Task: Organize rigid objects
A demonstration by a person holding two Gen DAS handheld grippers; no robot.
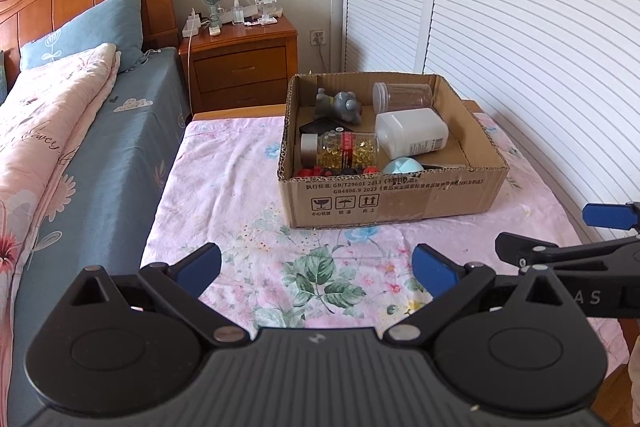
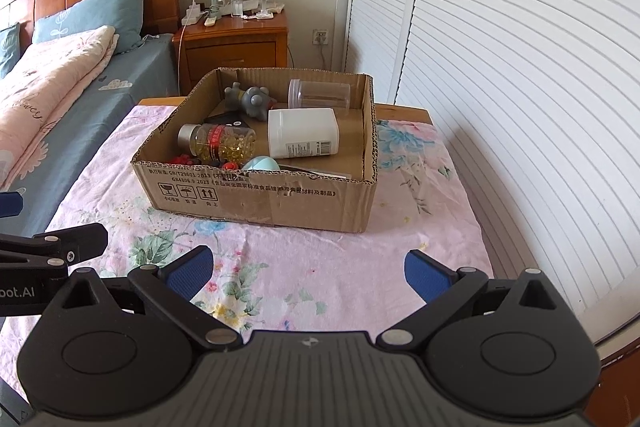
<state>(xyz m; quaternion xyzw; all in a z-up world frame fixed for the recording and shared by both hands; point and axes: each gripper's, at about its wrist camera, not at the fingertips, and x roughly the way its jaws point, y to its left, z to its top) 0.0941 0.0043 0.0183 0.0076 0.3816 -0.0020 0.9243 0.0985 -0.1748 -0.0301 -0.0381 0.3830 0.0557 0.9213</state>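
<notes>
An open cardboard box (image 1: 392, 201) (image 2: 260, 201) stands on a table covered with pink flowered cloth (image 1: 248, 187). Inside lie a white bottle (image 1: 412, 133) (image 2: 302, 133), a clear jar (image 1: 404, 95) (image 2: 320, 93), a bottle of yellow capsules (image 1: 344, 149) (image 2: 220, 143), a grey toy (image 1: 340, 105) (image 2: 250, 99), a light blue round thing (image 1: 402, 165) (image 2: 260, 163) and small red pieces (image 1: 316, 171). My left gripper (image 1: 316, 267) is open and empty, in front of the box. My right gripper (image 2: 308, 271) is open and empty, also in front of it.
A bed with blue sheet and pink quilt (image 1: 60, 131) lies to the left. A wooden nightstand (image 1: 240, 63) with a small fan and clutter stands behind. White louvred doors (image 1: 520, 47) run along the right. Each gripper shows at the other view's edge.
</notes>
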